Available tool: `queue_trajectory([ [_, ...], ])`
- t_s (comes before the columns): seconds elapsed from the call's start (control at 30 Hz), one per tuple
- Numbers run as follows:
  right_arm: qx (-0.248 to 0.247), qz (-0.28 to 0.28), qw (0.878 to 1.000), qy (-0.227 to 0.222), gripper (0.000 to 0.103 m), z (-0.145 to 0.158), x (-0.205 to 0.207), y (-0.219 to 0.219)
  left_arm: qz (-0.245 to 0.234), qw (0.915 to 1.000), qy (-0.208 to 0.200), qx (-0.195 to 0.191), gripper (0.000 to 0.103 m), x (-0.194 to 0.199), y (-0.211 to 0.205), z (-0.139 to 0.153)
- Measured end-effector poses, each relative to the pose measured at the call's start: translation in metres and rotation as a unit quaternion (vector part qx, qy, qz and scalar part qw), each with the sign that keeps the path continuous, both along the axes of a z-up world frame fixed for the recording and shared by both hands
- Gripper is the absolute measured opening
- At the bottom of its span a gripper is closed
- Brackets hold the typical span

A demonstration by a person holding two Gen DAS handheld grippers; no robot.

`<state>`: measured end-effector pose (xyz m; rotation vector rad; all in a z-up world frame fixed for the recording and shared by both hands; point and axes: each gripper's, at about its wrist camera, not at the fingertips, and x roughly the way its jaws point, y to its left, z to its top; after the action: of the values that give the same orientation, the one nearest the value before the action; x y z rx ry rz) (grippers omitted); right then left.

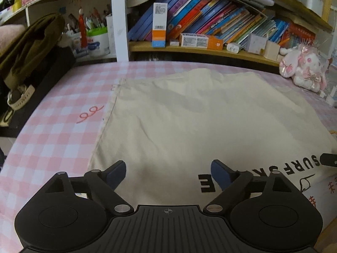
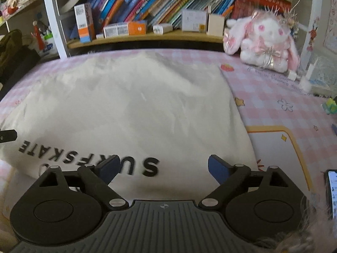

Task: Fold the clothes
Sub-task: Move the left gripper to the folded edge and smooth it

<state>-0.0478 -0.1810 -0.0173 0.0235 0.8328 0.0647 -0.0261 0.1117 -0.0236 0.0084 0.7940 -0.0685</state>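
Note:
A cream T-shirt (image 1: 189,116) with black "SURFSKATE" lettering lies spread flat on the pink checked table cover (image 1: 52,126); it also shows in the right wrist view (image 2: 126,105). My left gripper (image 1: 168,174) is open and empty, hovering over the shirt's near left part. My right gripper (image 2: 162,169) is open and empty over the shirt's near right part, by the printed letters. A dark tip of the right gripper (image 1: 328,160) shows at the right edge of the left wrist view, and a tip of the left gripper (image 2: 7,136) shows at the left edge of the right wrist view.
A bookshelf (image 1: 200,50) full of books runs along the table's far side. A pink and white plush rabbit (image 2: 265,42) sits at the far right. A phone (image 2: 331,191) lies at the near right. An olive garment (image 1: 27,48) hangs on a dark chair at the left.

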Motion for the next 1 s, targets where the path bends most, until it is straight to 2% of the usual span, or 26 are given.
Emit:
queue_trajectory([
  [0.17,-0.012,-0.008,1.0,-0.007,0.099,0.005,-0.012,0.019,-0.029,0.9995,-0.001,0.014,0.094,-0.008,-0.001,-0.001],
  [0.57,-0.037,0.005,0.999,0.008,0.1,0.0,-0.035,0.063,-0.023,0.9996,0.013,-0.009,0.095,-0.033,0.032,-0.009],
  [0.67,-0.047,0.016,0.999,0.01,0.1,0.0,-0.04,0.075,-0.018,0.9989,0.017,-0.039,0.095,-0.038,0.043,-0.01],
  [0.8,-0.062,0.028,0.998,0.013,0.1,0.0,-0.047,0.087,0.003,0.9942,0.027,-0.104,0.095,-0.038,0.062,-0.012],
  [0.9,-0.071,0.03,0.997,0.016,0.1,0.0,-0.05,0.092,0.031,0.9861,0.037,-0.159,0.094,-0.037,0.079,-0.016],
  [1.0,-0.079,0.032,0.996,0.018,0.1,0.001,-0.052,0.096,0.06,0.9738,0.048,-0.214,0.094,-0.036,0.096,-0.02],
])
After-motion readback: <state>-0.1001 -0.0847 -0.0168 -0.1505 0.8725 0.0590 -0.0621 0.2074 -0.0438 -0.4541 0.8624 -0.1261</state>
